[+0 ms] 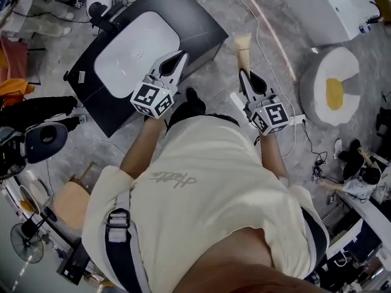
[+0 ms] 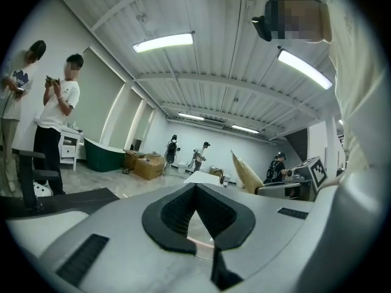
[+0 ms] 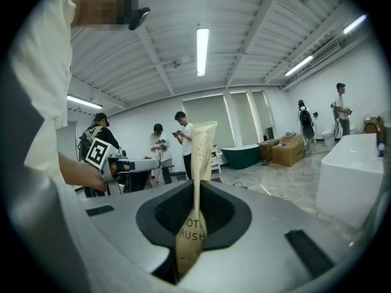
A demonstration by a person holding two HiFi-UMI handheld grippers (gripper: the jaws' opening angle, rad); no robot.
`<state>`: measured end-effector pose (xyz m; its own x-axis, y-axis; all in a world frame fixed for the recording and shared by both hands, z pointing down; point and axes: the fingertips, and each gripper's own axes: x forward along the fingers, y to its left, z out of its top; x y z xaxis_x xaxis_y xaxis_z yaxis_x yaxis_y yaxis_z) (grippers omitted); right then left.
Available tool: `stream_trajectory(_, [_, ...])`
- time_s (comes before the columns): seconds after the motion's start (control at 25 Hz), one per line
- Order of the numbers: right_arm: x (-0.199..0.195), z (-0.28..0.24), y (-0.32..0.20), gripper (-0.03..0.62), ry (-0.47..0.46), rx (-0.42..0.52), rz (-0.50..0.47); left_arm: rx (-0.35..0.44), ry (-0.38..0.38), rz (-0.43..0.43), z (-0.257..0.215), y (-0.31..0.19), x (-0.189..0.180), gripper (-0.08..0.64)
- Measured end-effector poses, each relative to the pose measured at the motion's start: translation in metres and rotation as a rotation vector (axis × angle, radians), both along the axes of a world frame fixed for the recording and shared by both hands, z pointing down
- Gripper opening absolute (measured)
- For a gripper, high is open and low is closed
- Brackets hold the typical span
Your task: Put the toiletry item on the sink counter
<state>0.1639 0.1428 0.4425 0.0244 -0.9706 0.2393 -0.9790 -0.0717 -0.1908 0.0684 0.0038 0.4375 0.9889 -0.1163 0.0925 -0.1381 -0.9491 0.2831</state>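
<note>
The toiletry item is a tall beige toothbrush packet (image 1: 243, 49), gripped at its lower end and standing upright in my right gripper (image 1: 244, 73), which is shut on it. In the right gripper view the packet (image 3: 199, 154) rises from between the pads of that gripper (image 3: 197, 188). The black sink counter (image 1: 197, 22), with its white basin (image 1: 134, 49), lies ahead on the left. My left gripper (image 1: 181, 56) hovers over the counter's near right edge, jaws together and nothing between them. Its closed tips (image 2: 195, 187) show in the left gripper view.
A black faucet (image 1: 102, 21) stands at the counter's far left edge. A white bathtub (image 1: 333, 8) and a round white fixture with a yellow centre (image 1: 333, 93) sit to the right, with cables on the floor between. Several people stand in the background (image 3: 183, 142).
</note>
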Motion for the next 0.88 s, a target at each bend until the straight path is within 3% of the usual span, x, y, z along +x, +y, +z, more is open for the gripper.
stream_trajectory(0.24, [0.011, 0.000, -0.054, 0.026, 0.020, -0.020, 0.022, 0.024, 0.009, 0.026, 0.002, -0.064, 0.010, 0.003])
stream_trajectory(0.52, [0.012, 0.001, -0.108, 0.026, 0.024, -0.019, 0.019, 0.001, 0.006, -0.007, 0.013, -0.114, 0.003, 0.003])
stream_trajectory(0.88, [0.005, 0.010, -0.177, 0.026, 0.028, -0.051, -0.130, -0.049, 0.005, -0.131, 0.026, -0.160, -0.016, 0.003])
